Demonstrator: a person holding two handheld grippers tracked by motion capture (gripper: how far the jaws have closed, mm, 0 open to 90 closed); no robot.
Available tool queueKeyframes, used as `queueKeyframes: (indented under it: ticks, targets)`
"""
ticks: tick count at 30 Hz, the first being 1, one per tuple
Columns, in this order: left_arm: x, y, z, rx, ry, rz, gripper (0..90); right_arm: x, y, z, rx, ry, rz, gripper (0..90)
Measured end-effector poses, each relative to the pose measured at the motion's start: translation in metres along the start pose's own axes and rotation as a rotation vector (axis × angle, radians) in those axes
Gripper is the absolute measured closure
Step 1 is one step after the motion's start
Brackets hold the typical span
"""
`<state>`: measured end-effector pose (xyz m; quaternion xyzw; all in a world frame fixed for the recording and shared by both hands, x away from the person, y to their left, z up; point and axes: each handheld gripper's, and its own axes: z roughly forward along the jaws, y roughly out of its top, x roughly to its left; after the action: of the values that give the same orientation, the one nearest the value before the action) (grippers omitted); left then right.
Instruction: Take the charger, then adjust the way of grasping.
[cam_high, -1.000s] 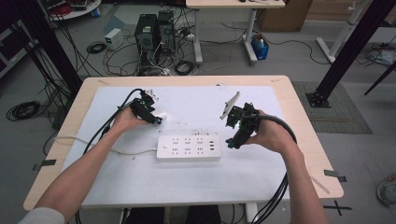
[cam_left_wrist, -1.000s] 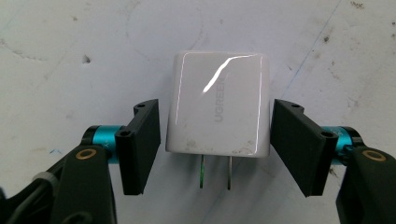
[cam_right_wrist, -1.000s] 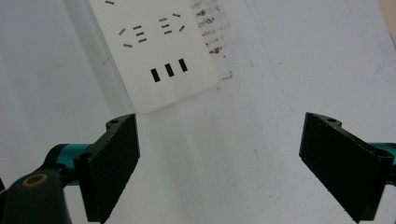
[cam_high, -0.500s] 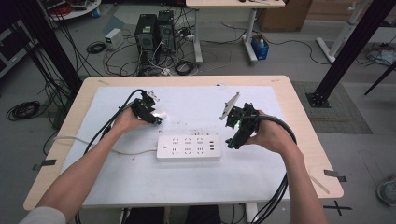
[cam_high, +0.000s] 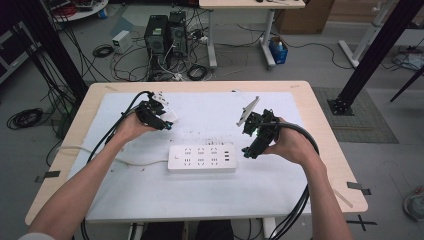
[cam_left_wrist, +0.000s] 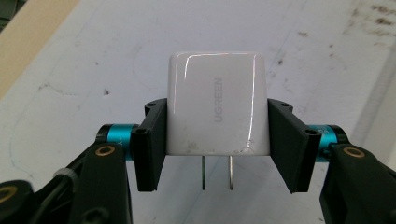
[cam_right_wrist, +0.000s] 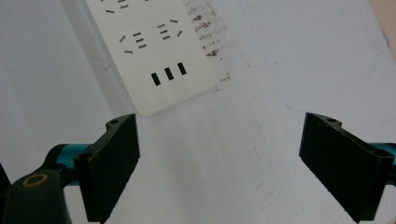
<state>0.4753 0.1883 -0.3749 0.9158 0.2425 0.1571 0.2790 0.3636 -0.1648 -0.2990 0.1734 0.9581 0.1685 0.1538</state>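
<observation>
The left gripper (cam_left_wrist: 217, 140) pinches a small white charger (cam_left_wrist: 217, 105). Its two black jaws press on the charger's two sides, so the charger sits right between them. They have just been closing on it. Two flat metal prongs (cam_left_wrist: 217, 172) stick out of the charger's bottom, toward the camera on that gripper. Under the charger there is the white mat (cam_left_wrist: 70, 70), but I cannot tell from that view if they touch.

In the high view, the left gripper (cam_high: 167, 120) holds the charger (cam_high: 169, 117) over the far left part of the mat (cam_high: 210, 107). The white power strip (cam_high: 201, 158) lies flat on the mat, nearer to the person and a bit to the right of the charger. The two are apart.

The right gripper (cam_right_wrist: 219, 158) holds nothing. Its jaws stand wide apart over the mat. The end of the power strip (cam_right_wrist: 159, 60) lies just past them. In the high view, the right gripper (cam_high: 248, 150) hangs just beside the right end of the strip.

Grey letters on the charger's face spell UGREEN. They run sideways along it. The power strip has holes for plugs and three small dark slots at its end. I can read no words on it.
</observation>
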Motion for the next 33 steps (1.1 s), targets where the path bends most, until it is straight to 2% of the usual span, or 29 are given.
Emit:
queueKeyframes:
  ticks: [1,3,4,9,10,11,13,14,15,16,17,18,21,22,23,24,25,26,28,29,30,32,33]
  targets:
    - [-0.003,0.001,-0.008,-0.011,0.007,0.008,42.5,0.001,0.001,-0.002,-0.002,-0.004,0.006,11.7]
    - [-0.004,0.001,-0.013,-0.019,0.011,0.017,42.5,0.001,0.001,-0.002,-0.006,-0.002,0.009,11.7]
    - [-0.009,0.001,-0.022,-0.045,0.012,0.02,42.6,0.0,0.003,-0.002,-0.016,-0.005,0.017,11.7]
    - [-0.018,0.002,-0.038,-0.092,0.019,0.037,42.5,0.001,0.005,-0.003,-0.02,0.01,0.036,11.7]
    - [-0.021,0.002,-0.042,-0.102,0.022,0.048,42.5,0.001,0.006,-0.004,-0.03,0.012,0.055,11.7]
    - [-0.029,0.003,-0.05,-0.132,0.03,0.065,42.5,0.001,0.007,-0.005,-0.041,0.015,0.054,11.7]
    - [-0.034,0.003,-0.054,-0.149,0.032,0.073,42.5,0.001,0.008,-0.007,-0.063,0.029,0.073,11.7]
    - [-0.044,0.004,-0.06,-0.174,0.044,0.11,42.5,0.001,0.009,-0.007,-0.072,0.034,0.086,11.7]
    - [-0.044,0.004,-0.06,-0.174,0.044,0.11,42.5,0.001,0.009,-0.007,-0.072,0.034,0.086,11.7]
    - [-0.053,0.004,-0.064,-0.2,0.053,0.129,42.5,0.001,0.011,-0.006,-0.092,0.052,0.108,11.7]
    - [-0.053,0.004,-0.064,-0.2,0.053,0.129,42.5,0.001,0.011,-0.006,-0.092,0.052,0.108,11.7]
    - [-0.059,0.004,-0.068,-0.218,0.057,0.146,42.5,0.001,0.012,-0.006,-0.096,0.054,0.121,11.7]
    - [-0.074,0.003,-0.074,-0.265,0.07,0.195,42.5,0.0,0.016,-0.005,-0.136,0.09,0.167,11.7]
    - [-0.079,0.003,-0.077,-0.28,0.077,0.211,42.5,-0.002,0.019,-0.005,-0.167,0.123,0.204,11.7]
    - [-0.084,0.003,-0.079,-0.299,0.083,0.228,42.5,-0.002,0.019,-0.005,-0.167,0.123,0.204,11.7]
    - [-0.088,0.003,-0.081,-0.315,0.088,0.243,42.5,-0.004,0.022,-0.006,-0.21,0.165,0.247,11.7]
    - [-0.093,0.003,-0.083,-0.331,0.097,0.259,42.5,-0.005,0.024,-0.007,-0.239,0.187,0.268,11.7]
    - [-0.097,0.004,-0.085,-0.349,0.105,0.279,42.5,-0.005,0.024,-0.007,-0.239,0.187,0.268,11.7]
    - [-0.105,0.004,-0.088,-0.372,0.124,0.315,42.5,-0.006,0.027,-0.009,-0.293,0.229,0.31,11.7]
    - [-0.105,0.004,-0.088,-0.372,0.124,0.315,42.5,-0.006,0.027,-0.009,-0.293,0.229,0.31,11.7]
    - [-0.117,0.005,-0.091,-0.404,0.148,0.361,42.5,-0.006,0.033,-0.009,-0.372,0.304,0.369,11.7]
    - [-0.122,0.005,-0.092,-0.424,0.16,0.398,42.5,-0.006,0.036,-0.007,-0.397,0.343,0.385,11.7]
    - [-0.127,0.005,-0.092,-0.435,0.182,0.419,42.5,-0.005,0.038,-0.006,-0.409,0.363,0.395,11.7]
